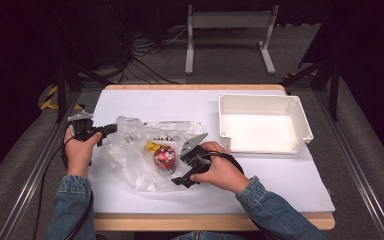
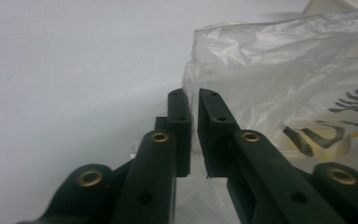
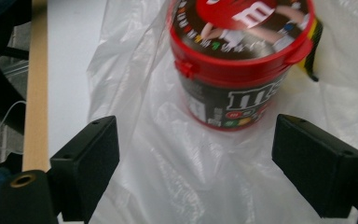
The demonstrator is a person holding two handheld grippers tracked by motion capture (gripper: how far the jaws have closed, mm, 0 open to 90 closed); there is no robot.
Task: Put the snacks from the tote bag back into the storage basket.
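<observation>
Centrally on the white table (image 1: 260,175) lies a clear plastic bag (image 1: 135,150) with a red-lidded M&M's tub (image 1: 164,158) inside, the white bin (image 1: 262,122) at its 2 o'clock. Left gripper (image 1: 111,129), at the bag's 9 o'clock edge, shows jaws a narrow slit apart, nothing pinched that I can make out. Right gripper (image 3: 196,158), at the tub's 5 o'clock, stands released, jaws wide and empty over the film.

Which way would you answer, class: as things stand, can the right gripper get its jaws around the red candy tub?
Probably yes. The right gripper has its jaws wide open just short of the candy tub; only thin plastic bag lies between them.
</observation>
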